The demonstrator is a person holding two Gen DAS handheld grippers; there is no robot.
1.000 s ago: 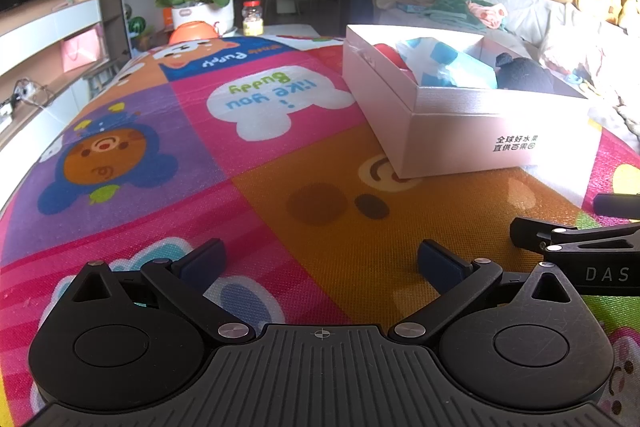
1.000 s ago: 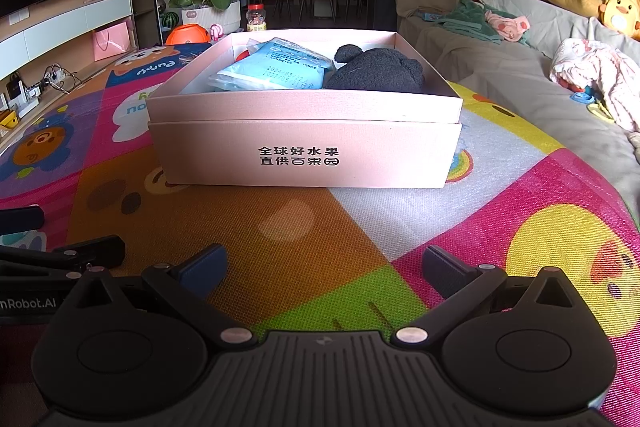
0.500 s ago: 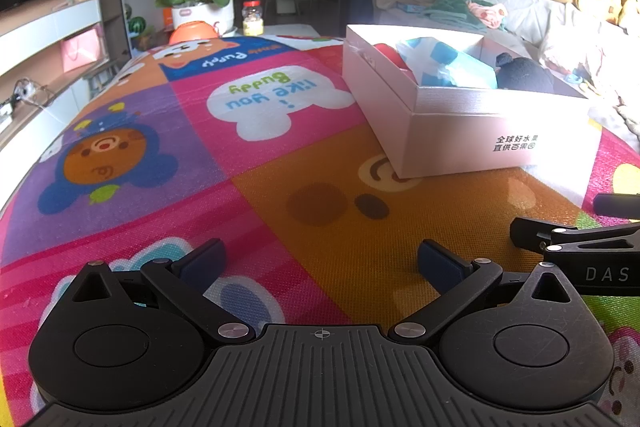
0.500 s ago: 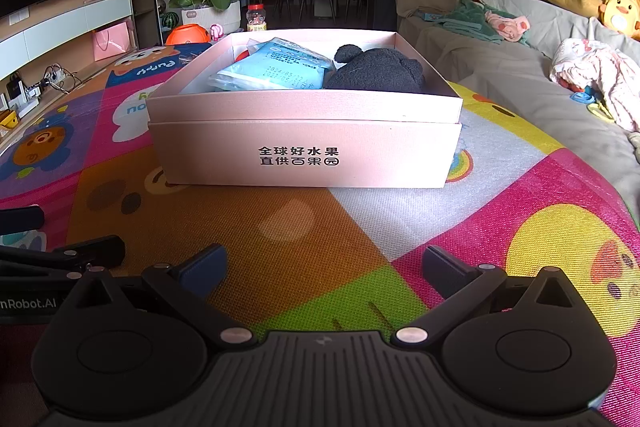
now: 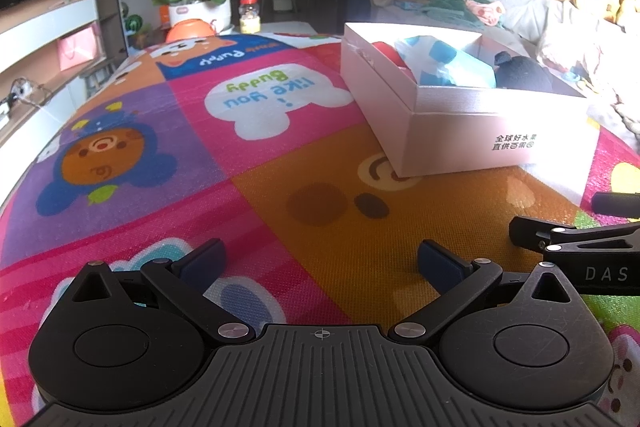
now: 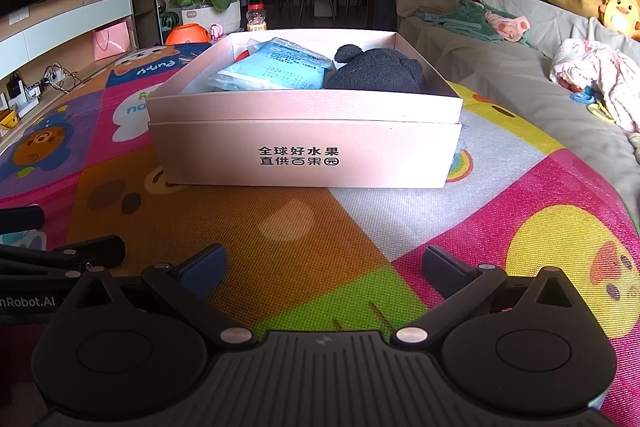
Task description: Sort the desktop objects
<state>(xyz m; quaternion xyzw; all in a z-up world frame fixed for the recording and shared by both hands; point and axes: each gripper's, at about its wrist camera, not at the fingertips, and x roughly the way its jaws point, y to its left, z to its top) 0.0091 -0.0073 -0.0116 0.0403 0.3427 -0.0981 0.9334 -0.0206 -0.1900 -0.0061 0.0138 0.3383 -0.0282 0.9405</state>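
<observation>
A pink cardboard box (image 6: 304,155) with black Chinese print stands on the colourful play mat, straight ahead in the right wrist view and at the right in the left wrist view (image 5: 472,131). Inside lie a blue plastic packet (image 6: 276,69), a black fuzzy item (image 6: 376,71) and a red object (image 5: 386,53). My left gripper (image 5: 320,263) is open and empty, low over the mat, left of the box. My right gripper (image 6: 322,267) is open and empty, a little in front of the box. Each gripper shows at the edge of the other's view.
The play mat (image 5: 192,131) covers the surface. An orchid pot (image 6: 208,15), a jar (image 6: 256,19) and an orange ball (image 6: 188,35) stand beyond the mat's far end. A sofa with clothes and plush toys (image 6: 540,67) runs along the right.
</observation>
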